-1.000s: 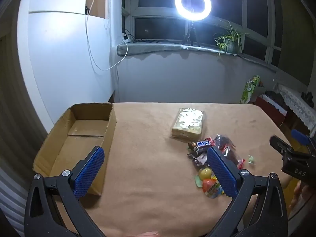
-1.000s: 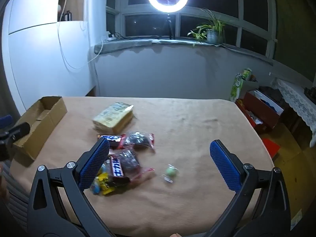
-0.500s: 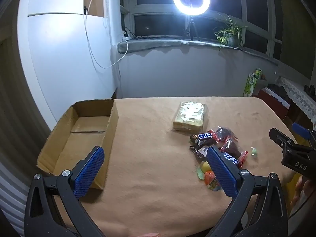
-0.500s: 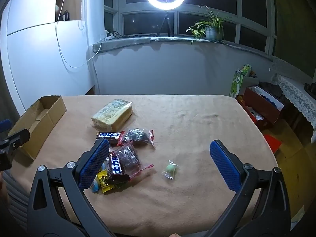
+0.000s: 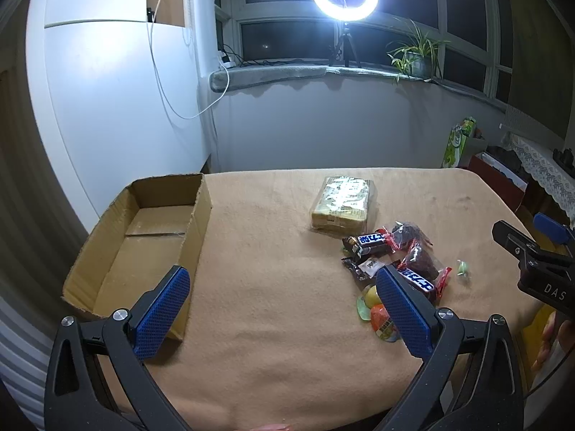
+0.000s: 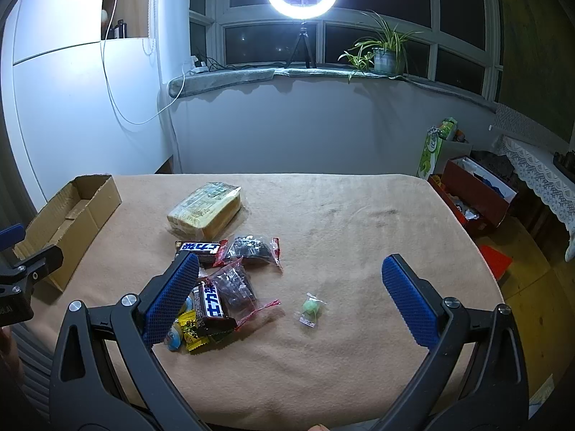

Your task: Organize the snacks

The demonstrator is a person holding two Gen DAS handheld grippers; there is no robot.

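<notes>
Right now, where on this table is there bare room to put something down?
Free: the cloth between the cardboard box and the snack pile; the table's right half beyond the small green candy; the far strip behind the yellow packet. The box floor looks bare too. Crowded: the pile near the right gripper.

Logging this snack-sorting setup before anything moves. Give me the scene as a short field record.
surface: tan cloth-covered table
container: open brown cardboard box, left end, nothing inside
largest snack: clear-wrapped yellow cracker block
snack pile: dark chocolate bars with blue labels, clear red-edged packets, bright candies
stray item: small green wrapped candy, apart from pile
left gripper: jaws open, holding nothing
right gripper: jaws open, holding nothing
</notes>
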